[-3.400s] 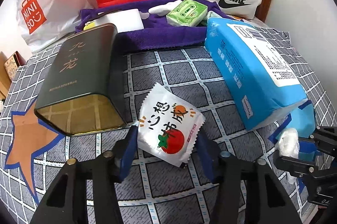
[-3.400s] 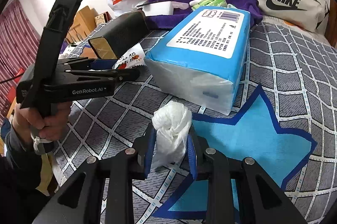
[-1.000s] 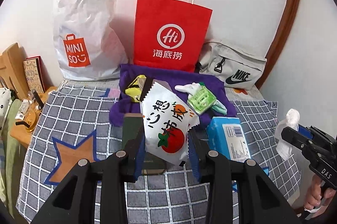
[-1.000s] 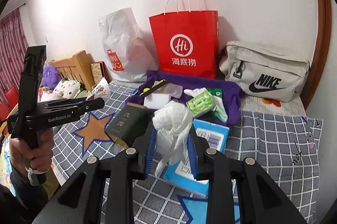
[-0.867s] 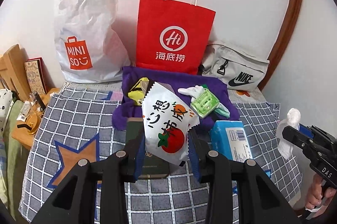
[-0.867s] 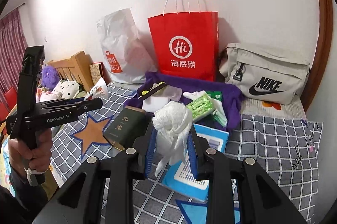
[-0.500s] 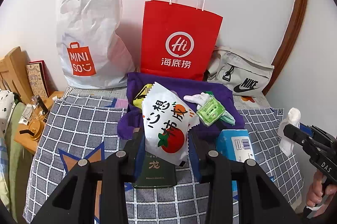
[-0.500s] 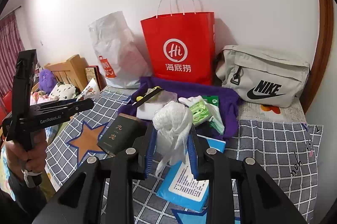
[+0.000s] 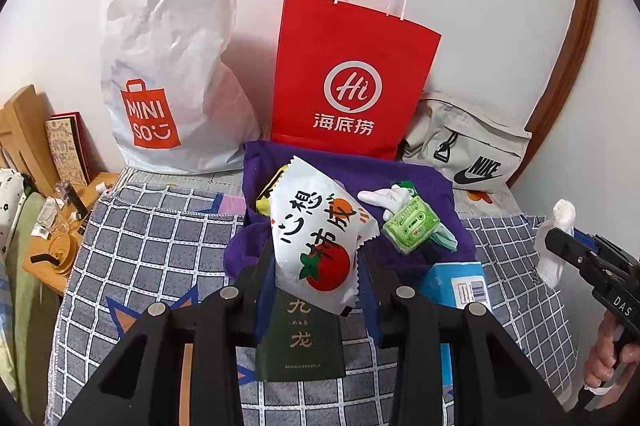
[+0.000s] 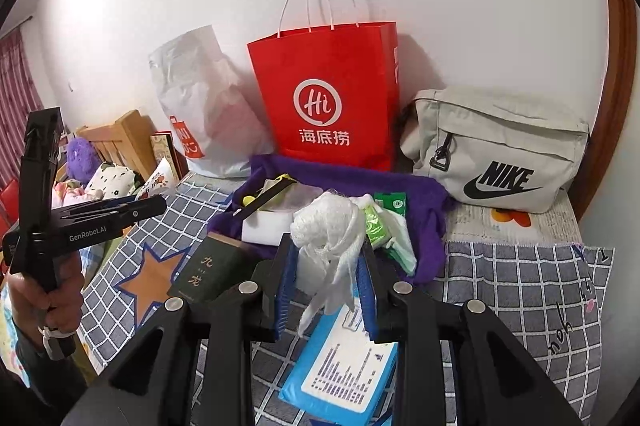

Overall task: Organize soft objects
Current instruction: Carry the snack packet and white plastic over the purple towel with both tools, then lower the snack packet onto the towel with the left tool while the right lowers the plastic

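Transport is the step: left tool (image 9: 316,290) clamps the snack packet (image 9: 320,238), right tool (image 10: 326,290) pinches the white wad (image 10: 326,226), both held above the checked bed (image 10: 520,286). Next, pick a drop spot, perhaps the red bag (image 10: 332,97).

Left gripper (image 9: 316,286), black two-finger frame with blue pads, tilted down and forward, jaws clamped on a white glossy snack packet printed with a red tomato (image 9: 320,238), held clear of the surface. Right gripper (image 10: 326,290), same black frame with blue pads, also tilted down, jaws pinching a crumpled white mesh wad (image 10: 330,230), loose end hanging below the pads. Left hand (image 10: 52,302) wrapped around its gripper's handle at that view's left edge. Right hand (image 9: 608,362) grips its handle at the other view's right edge.
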A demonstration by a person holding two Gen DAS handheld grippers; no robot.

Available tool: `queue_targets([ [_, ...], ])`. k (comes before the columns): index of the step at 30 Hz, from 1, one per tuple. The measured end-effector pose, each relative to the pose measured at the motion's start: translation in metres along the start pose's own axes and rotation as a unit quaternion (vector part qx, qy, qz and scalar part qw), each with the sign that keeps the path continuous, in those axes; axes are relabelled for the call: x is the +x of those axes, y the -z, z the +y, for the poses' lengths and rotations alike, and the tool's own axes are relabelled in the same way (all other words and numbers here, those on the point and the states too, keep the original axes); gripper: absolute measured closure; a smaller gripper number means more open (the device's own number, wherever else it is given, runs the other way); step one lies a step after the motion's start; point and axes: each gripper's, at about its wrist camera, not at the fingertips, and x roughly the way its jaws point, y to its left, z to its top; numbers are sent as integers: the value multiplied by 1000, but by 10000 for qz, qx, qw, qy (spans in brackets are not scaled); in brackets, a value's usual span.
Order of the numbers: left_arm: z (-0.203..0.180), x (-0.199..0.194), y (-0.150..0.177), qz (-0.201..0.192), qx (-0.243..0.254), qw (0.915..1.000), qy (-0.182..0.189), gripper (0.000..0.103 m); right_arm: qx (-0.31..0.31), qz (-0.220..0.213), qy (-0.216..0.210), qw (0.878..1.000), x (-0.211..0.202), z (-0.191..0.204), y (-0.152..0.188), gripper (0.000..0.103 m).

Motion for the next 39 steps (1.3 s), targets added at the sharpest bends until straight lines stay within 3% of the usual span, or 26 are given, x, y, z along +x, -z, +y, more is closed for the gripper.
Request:
queue_targets([
  [27,-10,73,-39,233,158,9996,61,67,29,173,-224,9996,81,-14,-40,73],
  [39,-6,102,-63,143,210,9997,6,66,5,279,-187,9994,119,-25,-52,73],
])
